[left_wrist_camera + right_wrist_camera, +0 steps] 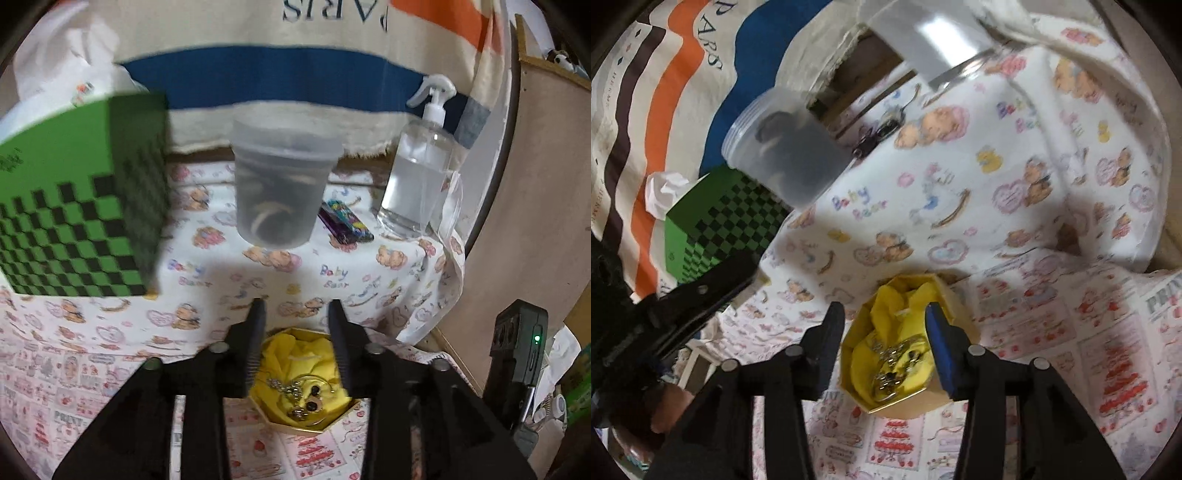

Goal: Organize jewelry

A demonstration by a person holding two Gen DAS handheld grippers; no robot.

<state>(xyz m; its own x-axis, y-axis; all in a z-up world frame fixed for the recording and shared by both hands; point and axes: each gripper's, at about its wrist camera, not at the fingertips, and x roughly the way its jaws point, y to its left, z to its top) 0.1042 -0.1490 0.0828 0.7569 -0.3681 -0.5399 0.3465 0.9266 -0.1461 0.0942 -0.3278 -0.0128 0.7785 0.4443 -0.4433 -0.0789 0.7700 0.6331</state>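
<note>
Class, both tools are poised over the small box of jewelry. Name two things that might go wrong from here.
1. Chains and rings lie tangled in the box; a pinch by the right tool may lift several together.
2. The left tool hovers at the same box, so the two tools may collide or tip it.

A home: baby-bear printed cloth point(332, 273) covers the table, tissue box point(74, 206) and spray bottle point(421, 173) nearby.

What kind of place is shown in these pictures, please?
Probably a home, on a small table or shelf: a baby-bear print cloth covers the surface, with a spray bottle, a green checked box and a jewelry box.
</note>
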